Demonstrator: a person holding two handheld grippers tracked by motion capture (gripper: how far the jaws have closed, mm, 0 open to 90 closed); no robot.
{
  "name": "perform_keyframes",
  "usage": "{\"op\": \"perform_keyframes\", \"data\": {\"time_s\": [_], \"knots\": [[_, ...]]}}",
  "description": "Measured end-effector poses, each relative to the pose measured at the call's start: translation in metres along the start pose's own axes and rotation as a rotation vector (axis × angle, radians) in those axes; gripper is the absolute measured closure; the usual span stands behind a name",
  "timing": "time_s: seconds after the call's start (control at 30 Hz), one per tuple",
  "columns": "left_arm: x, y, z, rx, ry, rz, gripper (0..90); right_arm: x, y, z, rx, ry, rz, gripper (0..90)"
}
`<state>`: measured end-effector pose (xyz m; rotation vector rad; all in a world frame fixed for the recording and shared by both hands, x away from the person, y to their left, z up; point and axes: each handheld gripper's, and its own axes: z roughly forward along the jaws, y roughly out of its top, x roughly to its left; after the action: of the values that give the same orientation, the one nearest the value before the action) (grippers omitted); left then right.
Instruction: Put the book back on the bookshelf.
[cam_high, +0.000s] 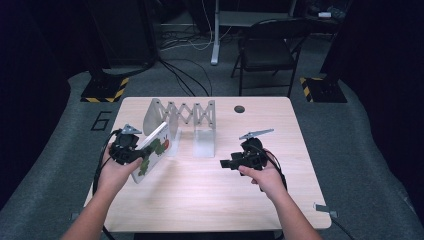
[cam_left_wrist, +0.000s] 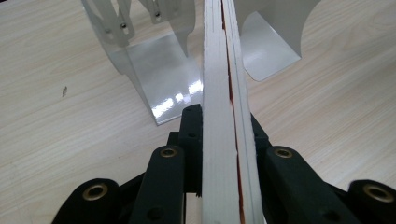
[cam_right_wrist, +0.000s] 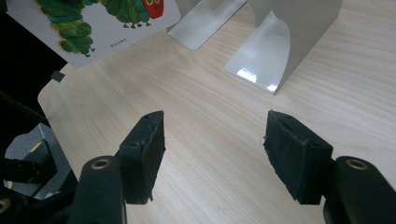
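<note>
A white board book (cam_high: 156, 149) with a green caterpillar on its cover stands on edge at the table's left, tilted. My left gripper (cam_high: 141, 158) is shut on its near end. In the left gripper view the book's (cam_left_wrist: 219, 70) page edges run up between the black jaws of the left gripper (cam_left_wrist: 224, 140) toward a white metal expanding book rack (cam_left_wrist: 159, 79). The rack (cam_high: 187, 119) stands just behind and right of the book. My right gripper (cam_high: 225, 163) hovers at centre right and points left. In its own view the right gripper (cam_right_wrist: 215, 140) is open, with bare wood between the pads.
The wooden table (cam_high: 210, 200) has a dark round hole (cam_high: 239, 109) near its far edge. A black folding chair (cam_high: 270, 50) and cables stand on the floor beyond. The rack's dividers (cam_right_wrist: 280, 42) rise ahead of the right gripper.
</note>
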<state>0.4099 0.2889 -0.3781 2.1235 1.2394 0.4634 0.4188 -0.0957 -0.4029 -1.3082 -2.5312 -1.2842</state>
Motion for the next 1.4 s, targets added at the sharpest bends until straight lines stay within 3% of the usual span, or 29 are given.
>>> {"op": "perform_keyframes", "data": {"time_s": [0.3, 0.67, 1.4], "knots": [[0.007, -0.002, 0.005, -0.015, 0.037, -0.047, 76.3, 0.0, 0.0, 0.001, 0.005, 0.001, 0.004, 37.9], [0.01, 0.004, 0.017, -0.027, 0.06, -0.078, 76.3, 0.0, 0.0, 0.001, 0.004, 0.002, 0.006, 37.9], [0.004, 0.018, 0.047, -0.028, 0.093, -0.12, 76.3, 0.0, -0.001, 0.001, 0.003, 0.006, 0.005, 37.9]]}}
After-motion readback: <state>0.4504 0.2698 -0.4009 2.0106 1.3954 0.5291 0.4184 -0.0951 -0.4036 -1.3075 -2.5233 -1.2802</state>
